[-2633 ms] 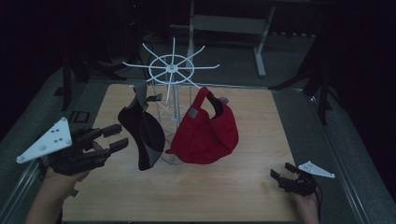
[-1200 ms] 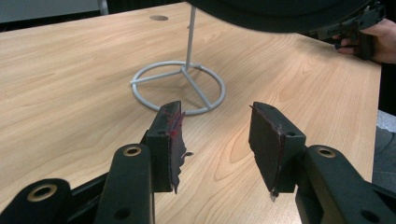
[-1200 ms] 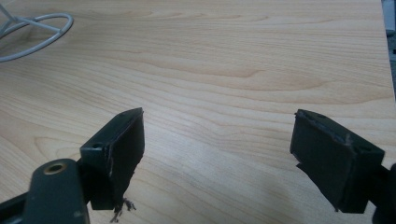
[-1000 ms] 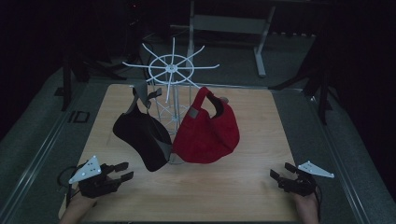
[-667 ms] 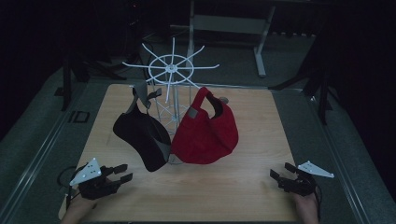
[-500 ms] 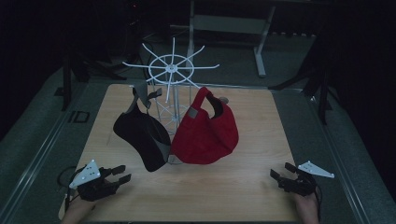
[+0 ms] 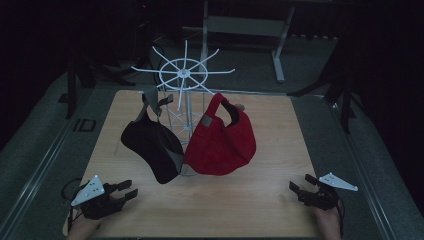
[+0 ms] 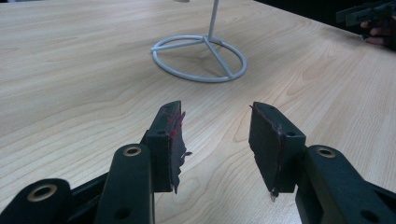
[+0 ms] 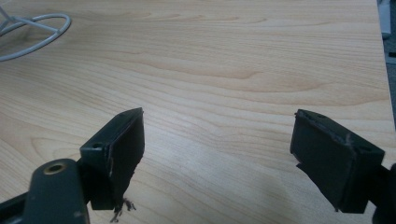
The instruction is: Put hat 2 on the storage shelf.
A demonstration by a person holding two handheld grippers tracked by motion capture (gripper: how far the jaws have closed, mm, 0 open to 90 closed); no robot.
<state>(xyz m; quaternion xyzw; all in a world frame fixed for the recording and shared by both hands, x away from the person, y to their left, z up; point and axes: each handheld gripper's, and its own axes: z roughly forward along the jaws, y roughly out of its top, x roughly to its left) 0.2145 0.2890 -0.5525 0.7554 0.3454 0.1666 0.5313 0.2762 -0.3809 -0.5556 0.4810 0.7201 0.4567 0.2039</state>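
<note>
A white wire rack (image 7: 183, 75) with spoke arms stands mid-table on a ring base (image 8: 200, 58). A black cap (image 7: 151, 145) hangs from it on the left and a red cap (image 7: 221, 140) on the right. My left gripper (image 7: 129, 189) rests low at the table's front left corner, open and empty, its jaws aimed at the ring base. Across the table, my right gripper (image 7: 298, 184) sits at the front right corner, open wide with nothing between its jaws. In the right gripper view a part of the ring base (image 9: 32, 35) shows at top left.
The wooden table (image 7: 260, 200) lies under dim light. Grey floor and dark stands surround it, with a metal frame (image 7: 245, 25) behind. In the left gripper view the other hand and gripper (image 8: 369, 18) show far off at top right.
My left gripper dropped from beside the black cap to the front left corner and settled there. The black cap swings slightly on the rack. The right gripper has not moved.
</note>
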